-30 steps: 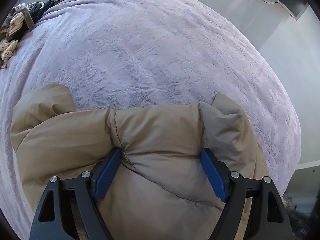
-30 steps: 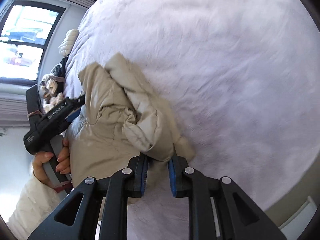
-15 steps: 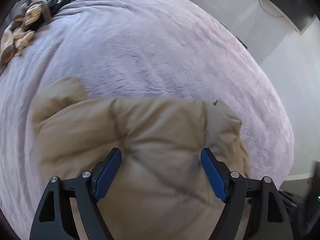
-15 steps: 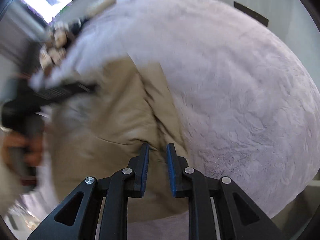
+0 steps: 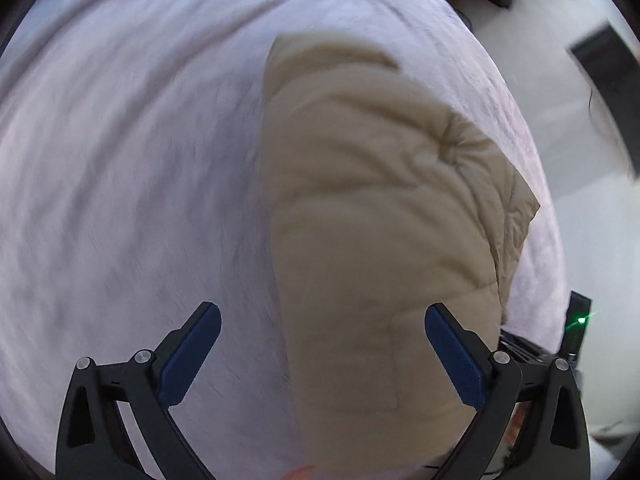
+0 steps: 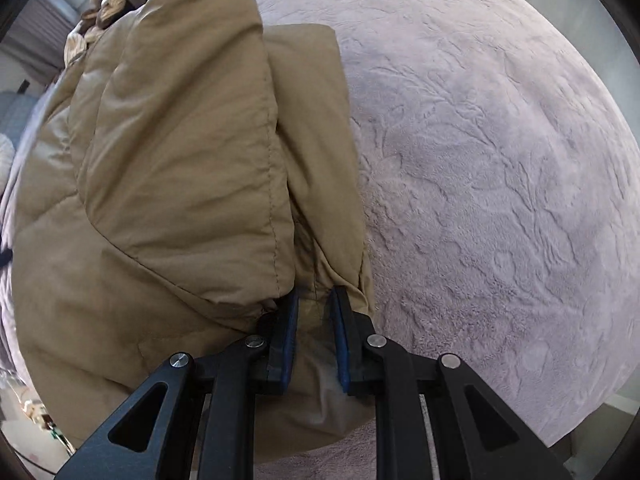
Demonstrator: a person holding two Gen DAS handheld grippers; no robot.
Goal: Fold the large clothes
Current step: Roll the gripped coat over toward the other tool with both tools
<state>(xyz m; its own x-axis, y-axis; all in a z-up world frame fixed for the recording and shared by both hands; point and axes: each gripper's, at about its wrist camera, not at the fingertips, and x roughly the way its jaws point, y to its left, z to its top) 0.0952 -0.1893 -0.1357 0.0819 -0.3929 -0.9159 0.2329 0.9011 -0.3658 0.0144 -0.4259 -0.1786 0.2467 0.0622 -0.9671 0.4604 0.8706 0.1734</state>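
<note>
Now the tan puffer jacket (image 6: 168,168) is pinched at its edge by the right gripper (image 6: 314,334), kept folded (blanket (image 6: 500,168) beneath); the left gripper (image 5: 320,356), jaws just opened wide, grips nothing.

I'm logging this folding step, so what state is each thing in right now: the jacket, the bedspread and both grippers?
Tan puffer jacket: bunched and folded over itself on the bed, not yet a neat fold.
Left gripper: open; jaws have just been opening, one pad over the jacket, neither pressing it.
Right gripper: shut on a fold of the jacket's fabric.
Lilac bedspread: spread flat, the jacket lying on it.
</note>
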